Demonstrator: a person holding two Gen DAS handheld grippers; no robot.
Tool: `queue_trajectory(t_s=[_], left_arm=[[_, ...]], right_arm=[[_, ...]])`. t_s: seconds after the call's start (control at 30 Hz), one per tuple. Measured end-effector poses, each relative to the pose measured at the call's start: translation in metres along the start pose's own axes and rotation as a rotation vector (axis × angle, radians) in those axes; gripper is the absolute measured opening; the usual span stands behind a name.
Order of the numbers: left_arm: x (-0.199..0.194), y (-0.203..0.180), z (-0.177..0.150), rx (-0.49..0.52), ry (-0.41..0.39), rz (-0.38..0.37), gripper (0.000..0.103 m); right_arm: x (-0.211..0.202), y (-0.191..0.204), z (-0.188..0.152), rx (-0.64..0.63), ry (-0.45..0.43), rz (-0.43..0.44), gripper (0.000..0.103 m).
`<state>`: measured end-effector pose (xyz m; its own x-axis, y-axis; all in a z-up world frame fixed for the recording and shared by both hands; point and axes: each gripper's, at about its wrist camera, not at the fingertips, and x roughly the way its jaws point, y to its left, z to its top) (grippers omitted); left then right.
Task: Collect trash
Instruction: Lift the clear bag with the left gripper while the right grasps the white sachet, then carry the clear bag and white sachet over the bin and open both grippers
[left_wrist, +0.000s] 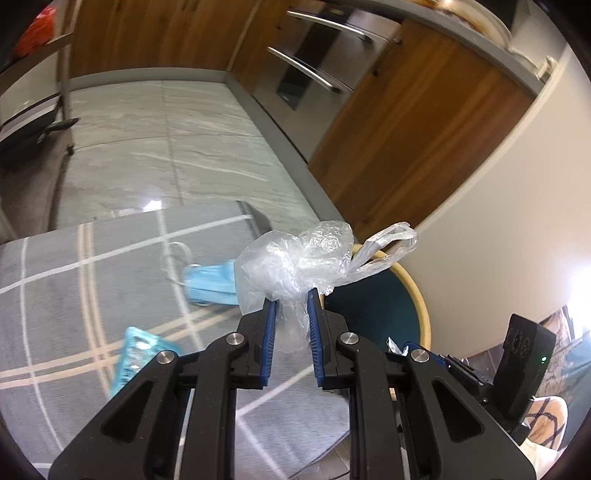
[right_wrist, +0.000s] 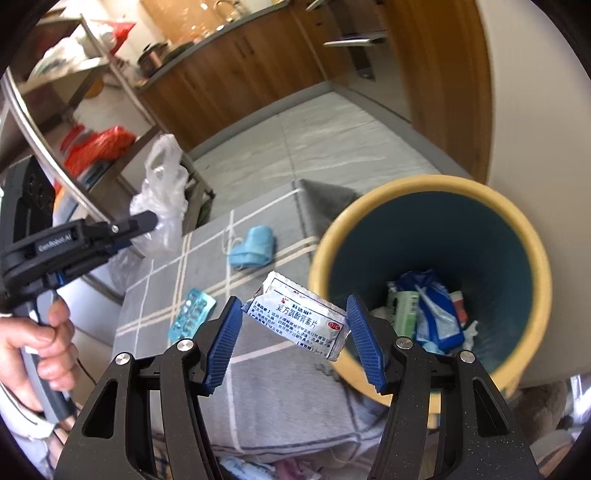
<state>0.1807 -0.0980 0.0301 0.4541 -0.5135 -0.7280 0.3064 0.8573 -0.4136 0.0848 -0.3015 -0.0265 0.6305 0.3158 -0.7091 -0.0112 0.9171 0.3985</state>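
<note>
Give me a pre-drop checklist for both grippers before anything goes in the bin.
1. Left gripper clamped on the clear plastic bag: ok.
2. Right gripper holding the foil sachet by its edges: ok.
3. Sachet fully over the bin opening: not ok, mostly over the mat.
4. Bin has room: ok, trash only at the bottom.
5. Left on the mat: blue mask, blister pack: not ok.

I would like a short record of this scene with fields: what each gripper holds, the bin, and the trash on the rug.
left gripper: shut on plastic bag
right gripper: shut on sachet, beside the bin rim
bin: open, yellow rim, packets inside
rug: grey with pale stripes
on rug: blue mask, blister pack
</note>
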Motion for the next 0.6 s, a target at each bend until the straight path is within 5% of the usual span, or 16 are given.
queue_trajectory(t_s=[0.6], left_arm=[[0.088, -0.097, -0.017, 0.097, 0.162, -0.075, 0.016]], right_arm=[[-0.046, -0.079, -0.002, 0.218, -0.105, -0.053, 0.060]])
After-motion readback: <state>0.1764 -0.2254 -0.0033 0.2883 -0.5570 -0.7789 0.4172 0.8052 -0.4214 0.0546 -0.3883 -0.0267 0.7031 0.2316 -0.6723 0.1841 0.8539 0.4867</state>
